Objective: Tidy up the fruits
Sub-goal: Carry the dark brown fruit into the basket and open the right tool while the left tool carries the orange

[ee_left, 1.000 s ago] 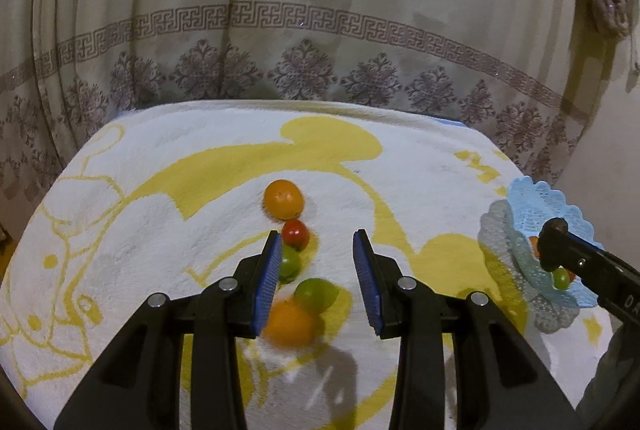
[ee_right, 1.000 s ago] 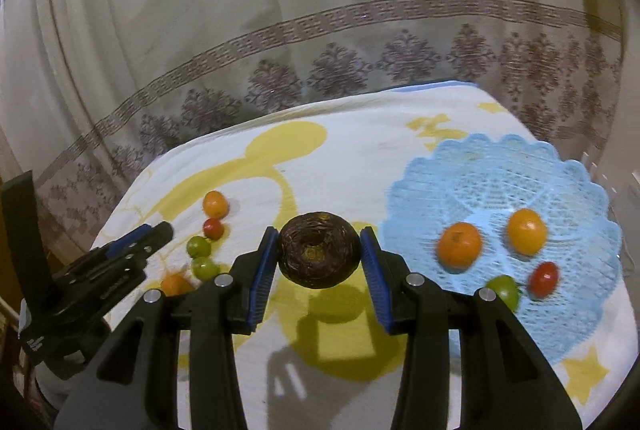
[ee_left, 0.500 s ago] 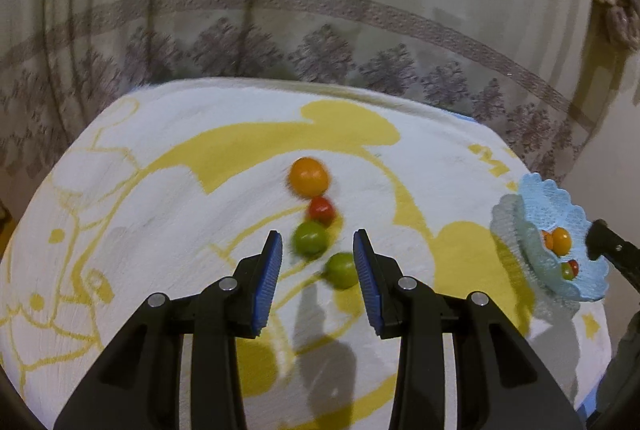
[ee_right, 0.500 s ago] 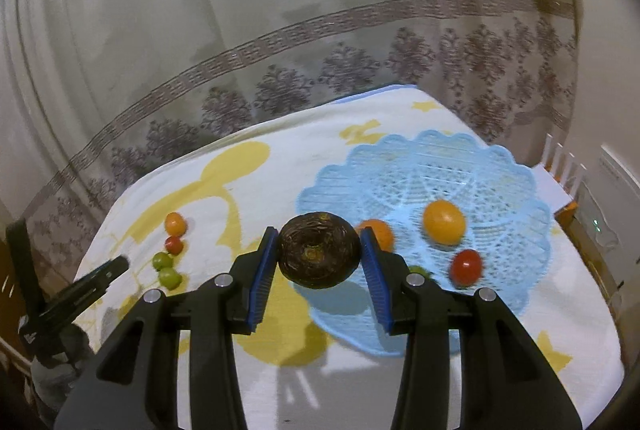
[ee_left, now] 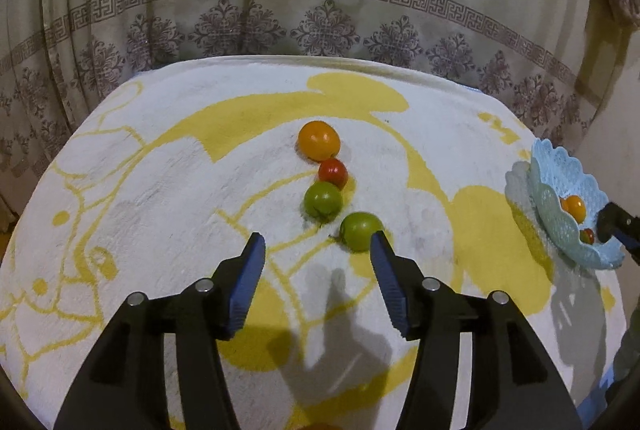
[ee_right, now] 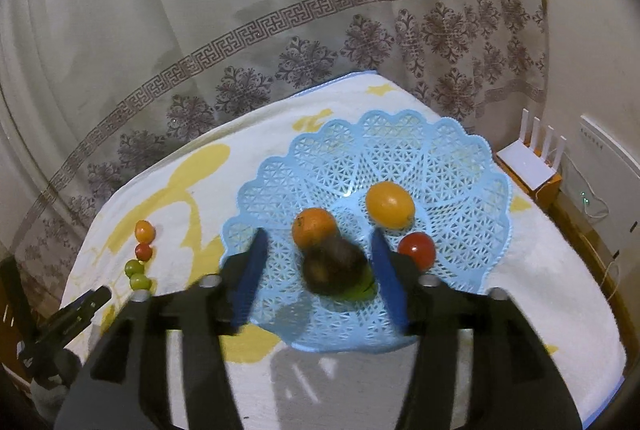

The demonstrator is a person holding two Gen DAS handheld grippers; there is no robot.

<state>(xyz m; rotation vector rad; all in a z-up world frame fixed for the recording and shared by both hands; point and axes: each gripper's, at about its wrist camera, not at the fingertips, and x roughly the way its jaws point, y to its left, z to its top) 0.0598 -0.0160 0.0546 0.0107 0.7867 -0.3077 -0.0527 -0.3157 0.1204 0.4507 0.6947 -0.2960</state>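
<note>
The right tongs [ee_right: 316,254] are opening over a blue basket [ee_right: 460,166]; a blurred dark brown fruit [ee_right: 334,268] sits between the blue pads [ee_right: 380,262], clear of both, over the basket. The basket also holds an orange fruit [ee_right: 313,228], a yellow-orange fruit [ee_right: 390,204], a red tomato [ee_right: 417,250] and a green fruit [ee_right: 362,292] mostly hidden. The left tongs [ee_left: 317,250] are opening too, empty, above the towel-covered tabletop [ee_left: 160,158]. Ahead lie four fruits in a row: one orange [ee_left: 319,140], one red [ee_left: 333,170], two green [ee_left: 322,200] [ee_left: 360,230], the nearer just beside the right pad.
</note>
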